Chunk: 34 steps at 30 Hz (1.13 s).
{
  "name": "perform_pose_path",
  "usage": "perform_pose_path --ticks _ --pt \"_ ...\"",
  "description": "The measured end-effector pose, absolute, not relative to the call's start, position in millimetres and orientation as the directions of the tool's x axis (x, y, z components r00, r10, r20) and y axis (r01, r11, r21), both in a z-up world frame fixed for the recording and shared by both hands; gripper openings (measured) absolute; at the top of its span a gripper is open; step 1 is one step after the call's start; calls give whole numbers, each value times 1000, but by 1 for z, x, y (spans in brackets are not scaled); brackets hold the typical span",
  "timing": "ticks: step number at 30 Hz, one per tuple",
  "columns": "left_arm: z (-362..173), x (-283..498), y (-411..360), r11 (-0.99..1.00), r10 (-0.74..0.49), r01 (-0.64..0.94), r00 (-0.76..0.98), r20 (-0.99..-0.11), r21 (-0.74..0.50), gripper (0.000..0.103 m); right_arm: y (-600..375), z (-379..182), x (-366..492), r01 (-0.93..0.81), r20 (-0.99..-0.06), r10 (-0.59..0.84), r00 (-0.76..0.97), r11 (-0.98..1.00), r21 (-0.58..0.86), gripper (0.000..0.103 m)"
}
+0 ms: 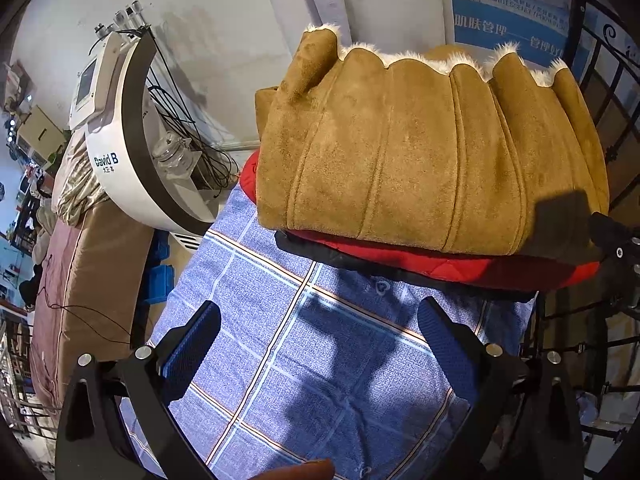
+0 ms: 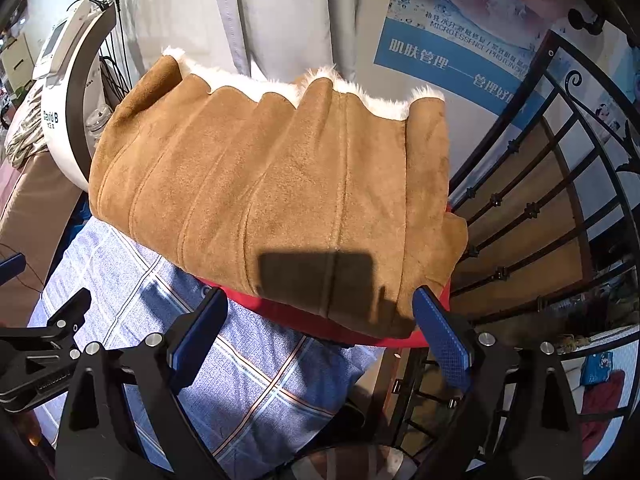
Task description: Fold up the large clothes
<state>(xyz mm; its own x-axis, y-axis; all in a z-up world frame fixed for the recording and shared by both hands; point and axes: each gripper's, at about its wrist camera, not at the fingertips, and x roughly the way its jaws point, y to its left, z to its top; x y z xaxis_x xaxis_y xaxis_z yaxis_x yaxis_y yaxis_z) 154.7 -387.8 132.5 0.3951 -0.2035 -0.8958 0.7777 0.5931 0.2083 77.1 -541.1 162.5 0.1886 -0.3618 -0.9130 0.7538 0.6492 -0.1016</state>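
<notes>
Two claws hang apart and empty over a blue checked sheet (image 1: 304,364) — the left claw (image 1: 320,344) well short of the pile, the right claw (image 2: 320,324) at its near edge. The tan coat (image 1: 420,160), folded with white fur along its far edge, lies on a red garment (image 1: 440,264) on the sheet.

Open plaid sheet (image 1: 304,360) before stacked coat (image 1: 420,152)

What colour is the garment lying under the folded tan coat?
Red, with a dark edge beneath it; it shows best in the left wrist view, under the tan coat.
</notes>
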Motion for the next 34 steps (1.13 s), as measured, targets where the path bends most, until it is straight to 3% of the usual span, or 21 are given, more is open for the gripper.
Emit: perform_pose_path --ticks 34 --pt "134 147 -388 568 -220 797 387 -895 205 97 -543 160 78 753 -914 -362 183 649 -106 92"
